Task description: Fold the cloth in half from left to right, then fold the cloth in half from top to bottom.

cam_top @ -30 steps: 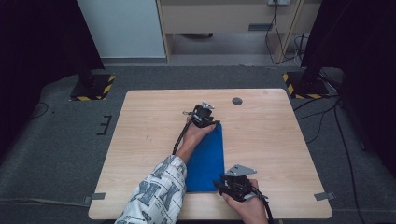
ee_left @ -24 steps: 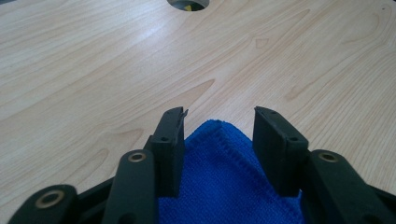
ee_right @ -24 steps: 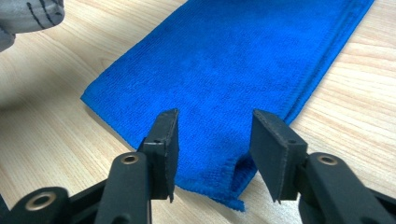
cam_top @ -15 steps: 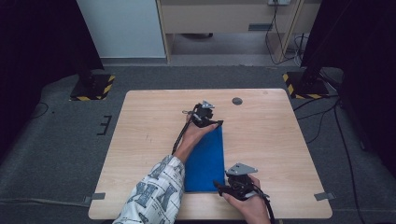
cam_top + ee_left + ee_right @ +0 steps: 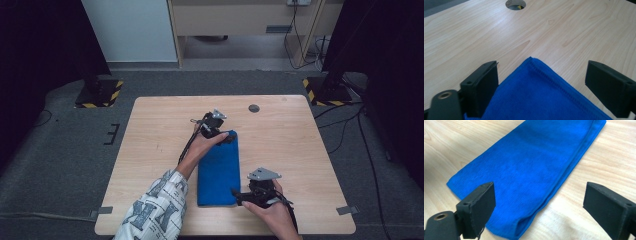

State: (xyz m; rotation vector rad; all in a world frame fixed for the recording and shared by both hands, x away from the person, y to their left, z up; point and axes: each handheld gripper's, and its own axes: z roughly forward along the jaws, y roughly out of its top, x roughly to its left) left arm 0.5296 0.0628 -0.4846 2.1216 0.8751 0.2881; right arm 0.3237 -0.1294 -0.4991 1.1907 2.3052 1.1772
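**Both Grippers Let Go of Folded Blue Cloth on Wooden Table**

At the near edge of the table, a person's right hand holds the right gripper low beside the closest corner of a folded blue cloth. Its jaws have just been opening and now stand wide apart, with nothing pressed between them; in the right gripper view the cloth's near corner lies flat on the wood between and beyond the two black jaws, its doubled layers showing along the edge toward the right jaw.

Further out, the cloth stretches as a long, narrow rectangle away from the person, lying smooth on the pale wood near the middle of the table.

At its far end, the left hand, reaching from a patterned sleeve, carries the left gripper over the cloth's far corner. Those jaws too have just been opening and stand well apart; in the left gripper view the stitched corner points out between them, the left jaw just beside the cloth's edge, the right jaw clear of it.

Beyond the cloth, a round cable hole sits near the table's far edge. Behind the table, grey floor runs to a pale cabinet and black-and-yellow striped stand bases.
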